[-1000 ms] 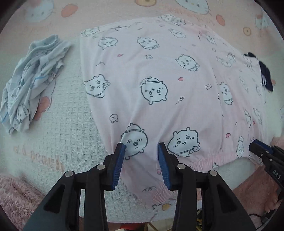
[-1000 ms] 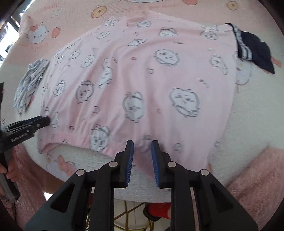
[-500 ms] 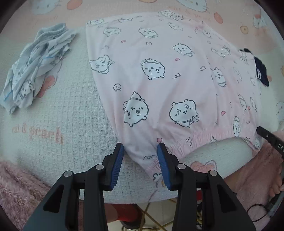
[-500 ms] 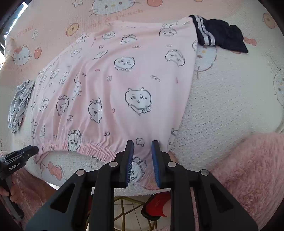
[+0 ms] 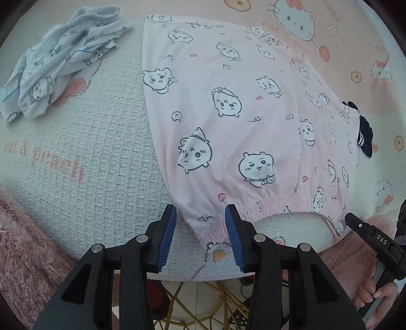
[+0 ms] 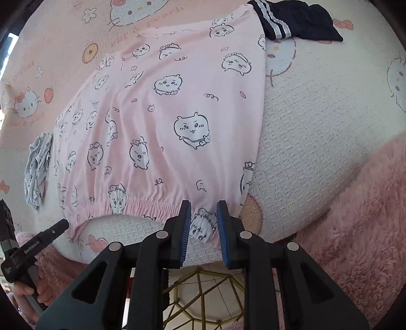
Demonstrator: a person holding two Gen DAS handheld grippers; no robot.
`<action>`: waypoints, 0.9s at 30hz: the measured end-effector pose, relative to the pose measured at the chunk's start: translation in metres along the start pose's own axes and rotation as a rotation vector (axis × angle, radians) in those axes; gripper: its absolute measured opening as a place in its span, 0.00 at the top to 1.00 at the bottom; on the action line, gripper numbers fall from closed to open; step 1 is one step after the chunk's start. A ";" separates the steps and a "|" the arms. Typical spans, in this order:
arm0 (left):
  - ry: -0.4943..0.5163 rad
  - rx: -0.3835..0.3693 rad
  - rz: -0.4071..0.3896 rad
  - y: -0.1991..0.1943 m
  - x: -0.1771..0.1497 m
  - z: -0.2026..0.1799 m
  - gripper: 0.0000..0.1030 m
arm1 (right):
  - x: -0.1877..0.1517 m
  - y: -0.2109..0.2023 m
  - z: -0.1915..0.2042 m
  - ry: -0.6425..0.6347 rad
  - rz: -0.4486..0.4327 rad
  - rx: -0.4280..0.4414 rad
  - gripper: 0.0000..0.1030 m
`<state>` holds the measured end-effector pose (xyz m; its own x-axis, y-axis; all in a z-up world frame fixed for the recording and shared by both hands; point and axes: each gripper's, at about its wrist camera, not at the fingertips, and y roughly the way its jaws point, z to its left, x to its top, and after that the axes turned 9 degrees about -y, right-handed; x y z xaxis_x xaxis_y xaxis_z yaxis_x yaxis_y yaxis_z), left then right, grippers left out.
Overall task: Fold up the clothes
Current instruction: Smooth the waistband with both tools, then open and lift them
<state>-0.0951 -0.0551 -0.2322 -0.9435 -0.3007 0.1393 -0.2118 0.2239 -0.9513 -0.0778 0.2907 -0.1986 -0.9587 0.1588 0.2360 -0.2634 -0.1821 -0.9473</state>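
Note:
Pink shorts printed with cartoon animals lie spread flat on the blanket, their gathered waistband nearest me. My left gripper hovers open over the waistband's left corner, its blue pads straddling the corner without pressing it. Over the right corner my right gripper stands open with a narrow gap, and cloth shows between the pads untouched. Each gripper also shows in the other's view, the right gripper at the right edge and the left gripper at the lower left.
A crumpled pale blue garment lies left of the shorts. A navy garment with white stripes rests at their far right corner. The white and pink cartoon-cat blanket drops off just below the waistband, with pink fuzzy fabric and a gold wire frame underneath.
Both grippers slid back from over the shorts' middle to the waistband edge, the left toward its left corner and the right toward its right corner. Both wrists rolled. Neither opening changed.

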 end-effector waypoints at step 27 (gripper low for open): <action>0.031 -0.082 -0.018 -0.027 -0.024 0.030 0.91 | -0.019 -0.002 0.002 -0.114 -0.010 -0.004 0.94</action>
<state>-0.0593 -0.0820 -0.2185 -0.9463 -0.2772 0.1661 -0.2481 0.2941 -0.9230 -0.0594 0.2860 -0.2005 -0.9621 0.0486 0.2683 -0.2727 -0.1771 -0.9457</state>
